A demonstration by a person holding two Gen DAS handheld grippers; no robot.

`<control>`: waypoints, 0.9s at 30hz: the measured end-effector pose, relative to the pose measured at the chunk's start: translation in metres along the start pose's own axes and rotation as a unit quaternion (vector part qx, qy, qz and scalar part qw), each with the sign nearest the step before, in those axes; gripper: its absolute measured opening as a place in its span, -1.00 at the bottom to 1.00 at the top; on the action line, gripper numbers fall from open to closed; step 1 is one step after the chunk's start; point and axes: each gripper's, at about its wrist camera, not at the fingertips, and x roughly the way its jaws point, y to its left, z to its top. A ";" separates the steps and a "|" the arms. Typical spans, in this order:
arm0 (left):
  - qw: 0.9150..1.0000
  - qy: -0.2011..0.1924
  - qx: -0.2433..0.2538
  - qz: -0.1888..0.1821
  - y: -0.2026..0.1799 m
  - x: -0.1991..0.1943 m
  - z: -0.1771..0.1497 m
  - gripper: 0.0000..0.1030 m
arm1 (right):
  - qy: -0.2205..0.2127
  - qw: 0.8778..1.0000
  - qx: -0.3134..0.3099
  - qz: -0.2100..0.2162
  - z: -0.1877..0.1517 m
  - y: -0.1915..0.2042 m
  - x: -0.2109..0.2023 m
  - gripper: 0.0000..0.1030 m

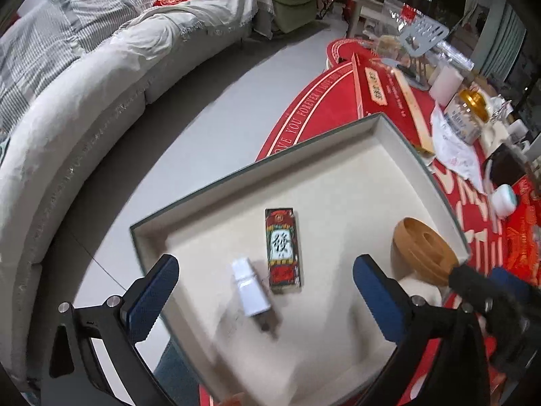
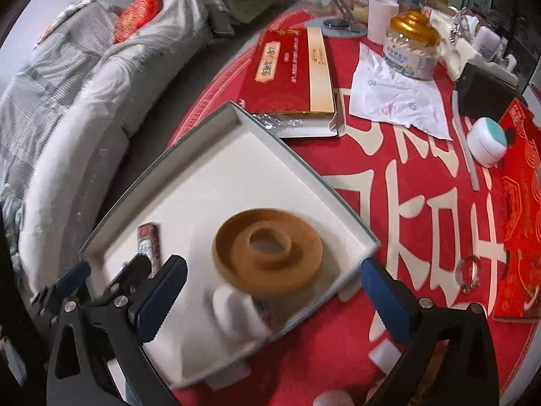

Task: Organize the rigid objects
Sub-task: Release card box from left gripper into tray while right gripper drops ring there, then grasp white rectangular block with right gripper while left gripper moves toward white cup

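the left hand-held gripper (image 1: 265, 291) is hanging spread wide over the shallow box (image 1: 236, 176) on the table (image 2: 405, 186), a blurred white bottle (image 1: 251, 287) lying free between its fingers, the patterned pack (image 1: 283, 249) just ahead. the right hand-held gripper (image 2: 270, 299) is gaping too, pinching nothing, the tan ring (image 2: 267, 250) lying just ahead and a white cup (image 2: 236, 308) between its fingers.

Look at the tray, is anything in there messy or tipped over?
Yes. The small white bottle lies on its side in the tray, slanted beside the red card box. The brown ring lies flat.
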 end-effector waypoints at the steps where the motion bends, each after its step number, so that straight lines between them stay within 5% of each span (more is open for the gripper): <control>1: 1.000 0.005 -0.006 -0.008 0.004 -0.002 -0.003 1.00 | 0.000 1.000 -0.005 0.000 -0.007 0.000 -0.005 1.00; 11: 0.996 -0.003 -0.091 0.005 0.051 -0.029 -0.033 1.00 | 0.032 0.993 -0.112 0.021 -0.081 0.022 -0.019 1.00; 17: 0.994 0.006 -0.110 0.011 0.071 -0.035 -0.048 1.00 | 0.063 0.972 -0.227 -0.009 -0.109 0.060 0.021 1.00; 22: 0.993 0.020 -0.117 0.014 0.081 -0.033 -0.058 1.00 | 0.081 0.965 -0.249 -0.029 -0.111 0.072 0.054 0.97; 26: 0.994 0.026 -0.107 0.017 0.079 -0.033 -0.065 1.00 | 0.074 0.966 -0.248 -0.020 -0.117 0.072 0.054 0.50; 27: 0.994 0.027 -0.104 0.015 0.078 -0.033 -0.065 1.00 | 0.070 0.966 -0.249 -0.019 -0.119 0.072 0.049 0.08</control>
